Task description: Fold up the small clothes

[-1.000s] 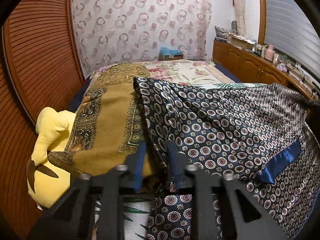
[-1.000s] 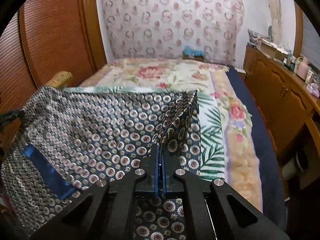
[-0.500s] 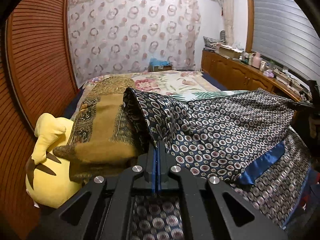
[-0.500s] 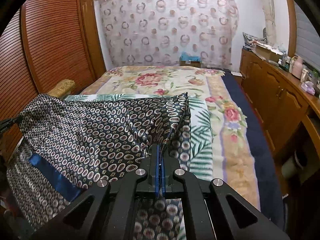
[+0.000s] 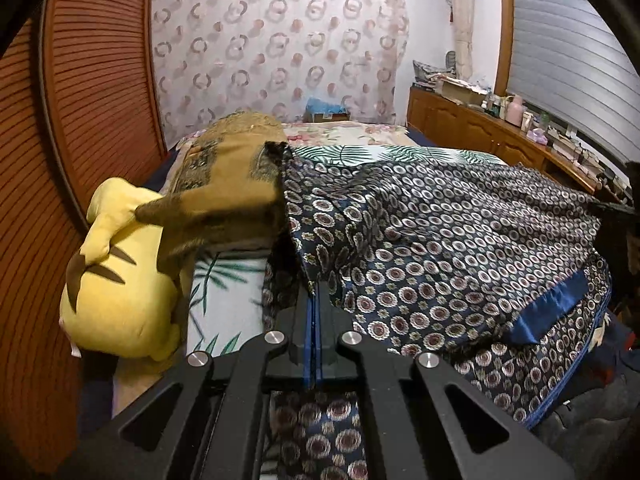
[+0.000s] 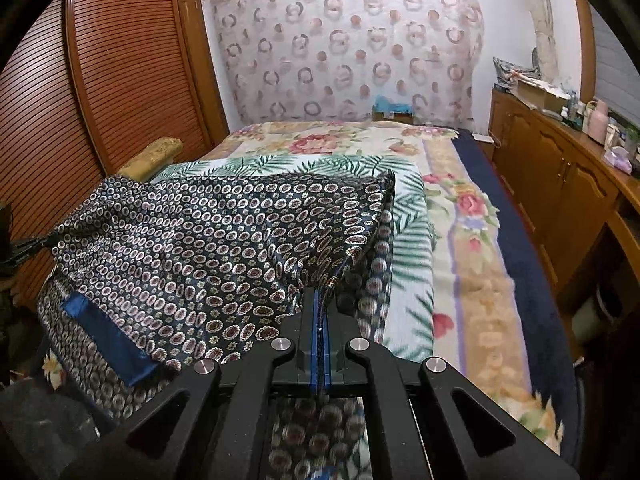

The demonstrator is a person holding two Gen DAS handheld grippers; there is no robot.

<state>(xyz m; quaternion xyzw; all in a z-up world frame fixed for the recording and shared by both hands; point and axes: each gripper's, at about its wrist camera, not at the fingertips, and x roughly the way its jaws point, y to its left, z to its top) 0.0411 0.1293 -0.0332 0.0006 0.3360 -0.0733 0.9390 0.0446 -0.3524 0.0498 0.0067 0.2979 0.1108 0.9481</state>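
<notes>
A dark navy patterned garment [image 5: 432,240] with small circle motifs and a plain blue band [image 5: 556,304] is stretched between both grippers above the bed. My left gripper [image 5: 314,292] is shut on its left edge. My right gripper [image 6: 320,300] is shut on its right edge; the garment [image 6: 192,240] spreads to the left of it, with the blue band [image 6: 104,336] low at the left. Part of the cloth hangs below each gripper.
The bed has a floral and palm-leaf cover [image 6: 452,216]. A yellow plush toy [image 5: 120,280] and an ochre patterned blanket [image 5: 228,184] lie at the bed's left side by the slatted wooden wardrobe [image 5: 80,120]. A wooden sideboard [image 6: 560,184] with clutter runs along the right.
My left gripper was open at the garment's edge, then shut on it. Both grippers have lifted the garment and moved it forward over the bed.
</notes>
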